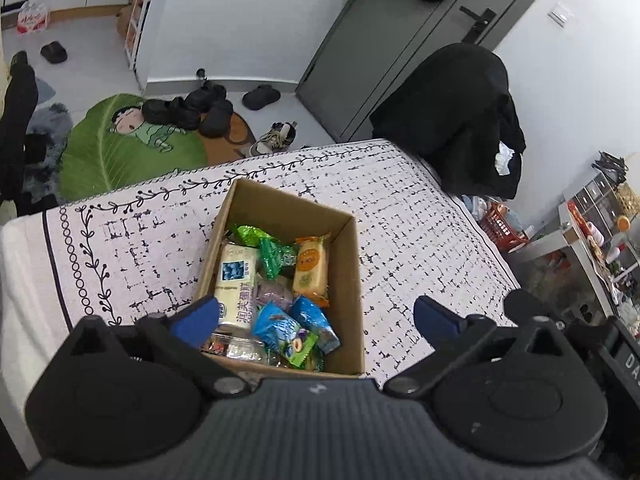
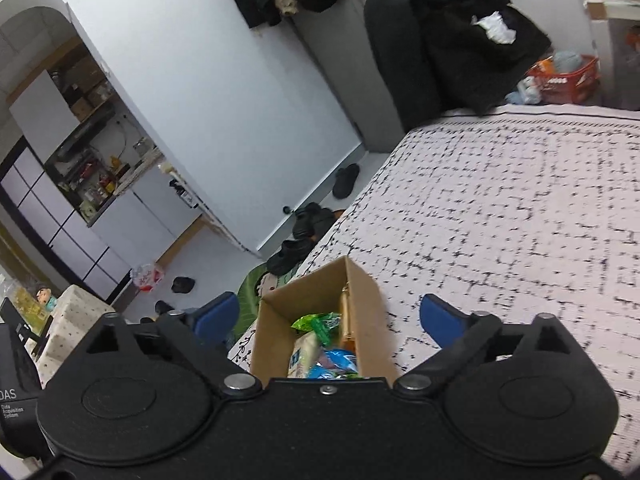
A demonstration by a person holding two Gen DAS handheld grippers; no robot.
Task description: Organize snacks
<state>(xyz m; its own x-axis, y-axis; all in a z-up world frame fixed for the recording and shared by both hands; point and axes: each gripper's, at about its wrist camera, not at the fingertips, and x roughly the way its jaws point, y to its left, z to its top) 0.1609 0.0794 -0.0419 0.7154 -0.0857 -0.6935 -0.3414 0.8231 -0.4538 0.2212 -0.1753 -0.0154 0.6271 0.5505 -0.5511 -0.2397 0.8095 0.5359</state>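
The cardboard box (image 1: 280, 280) sits open-topped on the patterned tablecloth (image 1: 420, 220), near the table edge that faces the floor. It holds loose snack packets:

- a white packet with a blue label (image 1: 236, 280) along the wall at 9 o'clock;
- two green wrappers (image 1: 272, 252) toward the far wall at 12 o'clock;
- an orange-and-yellow bar (image 1: 310, 270) against the wall at 3 o'clock;
- a purple-tinted packet (image 1: 274, 294) in the centre;
- blue packets (image 1: 296, 332) at 6 o'clock, with a clear wrapper just beside them at 7 o'clock.

The left gripper (image 1: 316, 316) hangs above the near end of the box. Its blue pads (image 1: 198, 318) are spread fully apart, with nothing clamped between them. The right gripper (image 2: 328, 320) is likewise spread wide and empty; in the right wrist view the box (image 2: 280, 332) lies between its fingers, which do not touch it.

Surroundings, left wrist view: a chair draped in black clothing (image 1: 452, 120) stands at the table's far corner at 1 o'clock. A grey door (image 1: 384, 40) is behind it. A green leaf-shaped mat (image 1: 120, 148) with black shoes (image 1: 188, 108) lies on the floor at 10 o'clock. A red basket (image 1: 502, 228) sits on the floor at 3 o'clock. The tablecloth around the box is unobstructed.
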